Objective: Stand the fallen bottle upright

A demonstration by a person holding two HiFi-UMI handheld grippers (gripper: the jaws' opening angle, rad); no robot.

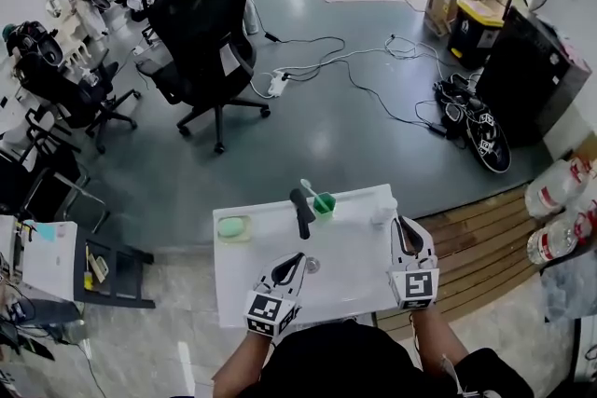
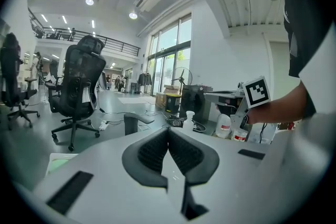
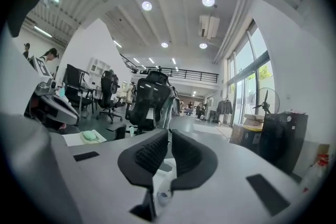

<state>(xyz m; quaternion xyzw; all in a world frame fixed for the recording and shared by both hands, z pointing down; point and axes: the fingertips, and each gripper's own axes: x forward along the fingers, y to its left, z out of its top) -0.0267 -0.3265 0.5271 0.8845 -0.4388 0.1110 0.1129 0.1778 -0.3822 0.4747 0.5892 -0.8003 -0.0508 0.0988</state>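
A small white spray bottle [image 1: 381,215] stands upright near the far right corner of the white table [image 1: 354,294]. The left gripper view also shows the bottle [image 2: 188,122] standing. My right gripper [image 1: 403,223] hovers just right of and behind it, jaws shut with nothing between the pads [image 3: 152,152]. A white object shows below the jaws through the gap in the right gripper view. My left gripper [image 1: 297,258] sits over the table's middle, shut and empty [image 2: 168,131]. The right gripper's marker cube [image 2: 257,91] appears in the left gripper view.
A green cup [image 1: 324,203], a dark upright object [image 1: 301,212] and a pale green sponge [image 1: 233,226] sit along the table's far side. A small round item [image 1: 312,266] lies beside the left gripper. Black office chair [image 1: 210,42], floor cables [image 1: 373,70] and water jugs [image 1: 558,186] surround the table.
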